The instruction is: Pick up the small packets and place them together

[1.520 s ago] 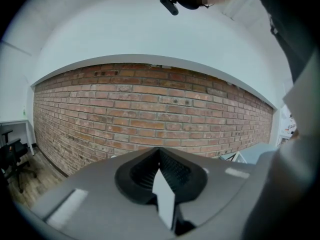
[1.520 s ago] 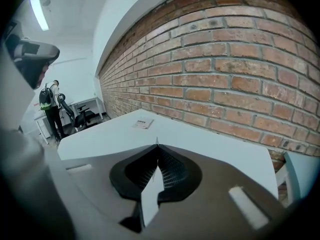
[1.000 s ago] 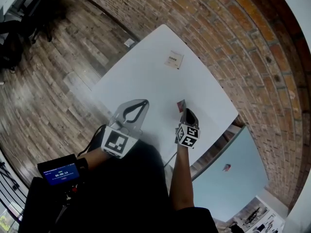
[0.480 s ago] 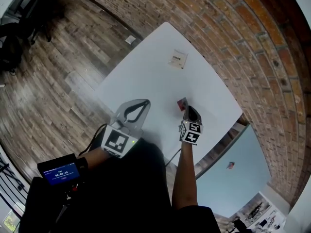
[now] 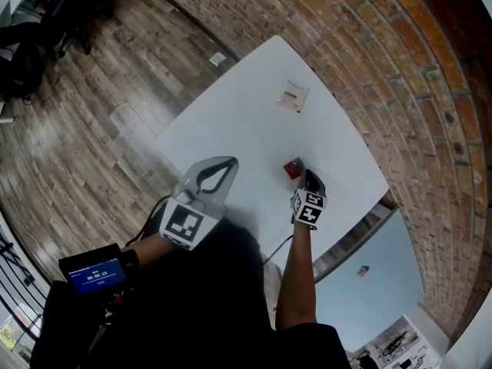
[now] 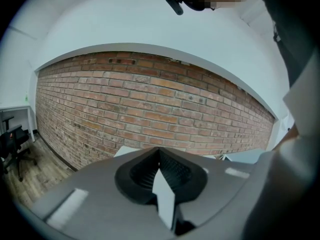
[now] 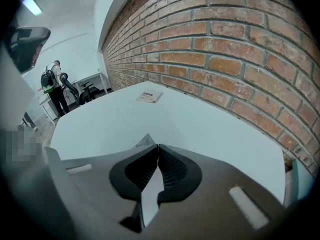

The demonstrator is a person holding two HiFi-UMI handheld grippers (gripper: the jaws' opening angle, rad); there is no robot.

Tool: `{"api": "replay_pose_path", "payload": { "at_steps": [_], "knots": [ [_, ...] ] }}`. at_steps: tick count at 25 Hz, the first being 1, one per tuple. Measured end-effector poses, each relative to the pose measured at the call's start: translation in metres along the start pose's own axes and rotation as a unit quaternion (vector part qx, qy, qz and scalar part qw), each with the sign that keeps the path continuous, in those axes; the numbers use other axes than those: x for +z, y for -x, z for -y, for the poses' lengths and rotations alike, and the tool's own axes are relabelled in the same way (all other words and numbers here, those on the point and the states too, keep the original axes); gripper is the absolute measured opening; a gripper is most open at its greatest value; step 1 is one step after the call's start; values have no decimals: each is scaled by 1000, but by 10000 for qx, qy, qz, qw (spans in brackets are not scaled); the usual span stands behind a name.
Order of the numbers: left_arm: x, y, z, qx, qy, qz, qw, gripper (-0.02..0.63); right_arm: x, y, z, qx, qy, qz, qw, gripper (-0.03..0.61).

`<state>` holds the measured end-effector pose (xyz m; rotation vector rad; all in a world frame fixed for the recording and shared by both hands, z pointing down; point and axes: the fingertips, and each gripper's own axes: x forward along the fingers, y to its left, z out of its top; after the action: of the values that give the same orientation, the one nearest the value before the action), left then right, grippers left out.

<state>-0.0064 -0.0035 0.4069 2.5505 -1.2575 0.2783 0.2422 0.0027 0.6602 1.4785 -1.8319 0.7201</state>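
The small red packet (image 5: 292, 167) is pinched in the closed jaws of the right hand-held gripper (image 5: 303, 179), low over the white table (image 5: 231, 129). The flat white printed packet (image 5: 293, 96) lies well apart near the far edge, so bringing them together is still to do. The left hand-held gripper (image 5: 226, 164) hangs closed and empty.

A white square table (image 5: 231, 121) stands beside a red brick wall (image 5: 369, 44), grey-brown wooden plank flooring (image 5: 84, 129) to its left. Far off, a person wearing a backpack (image 7: 52, 86) stands beside a black office chair (image 7: 86, 91).
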Motion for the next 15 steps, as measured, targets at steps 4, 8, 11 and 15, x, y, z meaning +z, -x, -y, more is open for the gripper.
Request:
{"api": "replay_pose_path", "payload": {
  "at_steps": [4, 8, 11, 15],
  "knots": [
    [2, 4, -1, 228, -76, 65, 9997, 0, -4, -7, 8, 108, -181, -6, 9998, 5],
    [3, 6, -9, 427, -55, 74, 9990, 0, -5, -15, 11, 155, -242, -110, 9995, 6],
    [1, 6, -13, 431, -35, 42, 9991, 0, -5, -19, 11, 128, -214, -178, 9995, 9],
    [-1, 8, -12, 475, 16, 17, 9989, 0, -5, -21, 11, 163, -190, -169, 9995, 11]
  ]
}}
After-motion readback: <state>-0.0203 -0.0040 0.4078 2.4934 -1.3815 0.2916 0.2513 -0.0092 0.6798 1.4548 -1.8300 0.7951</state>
